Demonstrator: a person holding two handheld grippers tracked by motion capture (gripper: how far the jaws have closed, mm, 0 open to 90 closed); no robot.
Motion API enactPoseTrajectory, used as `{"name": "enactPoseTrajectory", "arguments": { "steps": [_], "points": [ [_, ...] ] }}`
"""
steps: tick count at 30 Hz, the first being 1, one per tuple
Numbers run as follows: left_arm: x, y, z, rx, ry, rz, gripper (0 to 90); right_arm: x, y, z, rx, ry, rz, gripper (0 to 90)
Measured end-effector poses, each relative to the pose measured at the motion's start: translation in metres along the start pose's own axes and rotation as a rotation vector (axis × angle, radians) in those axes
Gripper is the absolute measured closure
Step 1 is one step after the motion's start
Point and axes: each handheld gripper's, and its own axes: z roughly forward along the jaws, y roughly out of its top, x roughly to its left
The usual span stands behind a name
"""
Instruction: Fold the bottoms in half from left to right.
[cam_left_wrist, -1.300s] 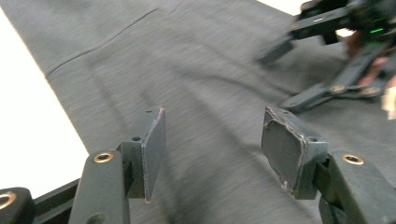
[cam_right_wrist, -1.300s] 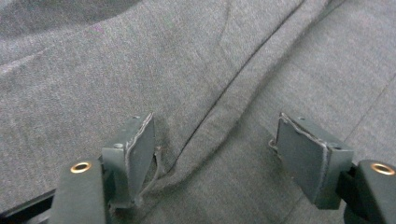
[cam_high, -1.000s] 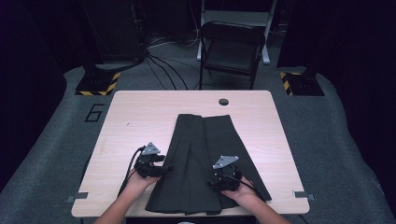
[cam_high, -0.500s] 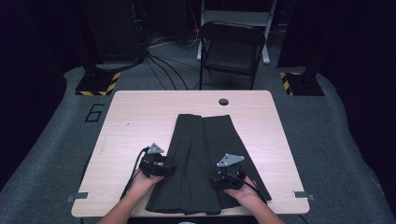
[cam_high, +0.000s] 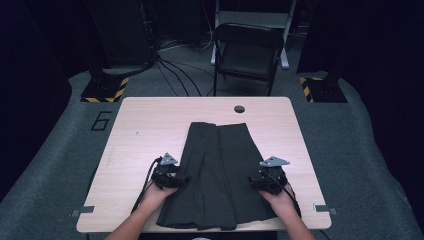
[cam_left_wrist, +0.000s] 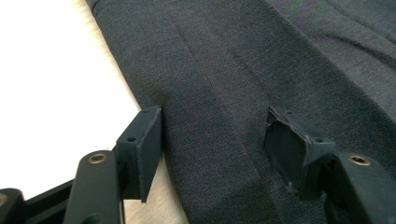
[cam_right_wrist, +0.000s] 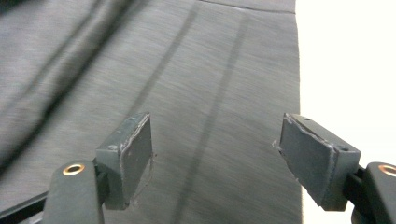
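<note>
Dark grey pleated woven skirt (cam_high: 220, 175), flat toward the worktop's (cam_high: 150, 125) near edge; left gripper (cam_high: 172, 181) and right gripper (cam_high: 265, 184), jaws spread and empty, at its side hems; judged pre-grasp, next pinching both.

A recording studio or lab set is suggested rather than a home. A light wooden table (cam_high: 150, 125) is placed on grey carpet (cam_high: 60, 150), on which a "6" (cam_high: 101, 120) is marked at about 10 o'clock from the table. Black curtains are hung all around. Stand bases edged with yellow-black hazard tape (cam_high: 105, 90) are seen at 11 and 1 o'clock, loose cables (cam_high: 175, 67) and a black folding chair (cam_high: 247, 55) at 12 o'clock.
</note>
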Motion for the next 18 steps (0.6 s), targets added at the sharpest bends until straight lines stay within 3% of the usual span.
{"name": "enactPoseTrajectory", "arguments": {
  "steps": [2, 6, 7, 8, 12, 18],
  "points": [
    [0.000, 0.000, 0.000, -0.006, 0.000, 0.016, 40.1, -0.007, -0.003, 0.000, 0.007, -0.020, 0.024, 24.9],
    [-0.001, -0.001, 0.001, -0.022, -0.009, 0.006, 46.5, -0.017, -0.007, 0.003, 0.025, -0.037, 0.070, 24.9],
    [-0.002, -0.001, 0.001, -0.022, -0.012, 0.002, 48.1, -0.020, -0.008, 0.003, 0.026, -0.037, 0.055, 25.1],
    [-0.002, -0.001, 0.001, -0.022, -0.020, -0.001, 50.2, -0.019, -0.008, 0.004, 0.031, -0.044, 0.077, 25.2],
    [-0.001, -0.001, 0.001, -0.028, -0.039, -0.028, 59.6, -0.022, -0.010, 0.006, 0.049, -0.052, 0.081, 26.4],
    [0.001, -0.002, 0.001, -0.028, -0.075, -0.061, 70.1, -0.020, -0.013, 0.011, 0.084, -0.033, 0.077, 34.6]
  ]
}}
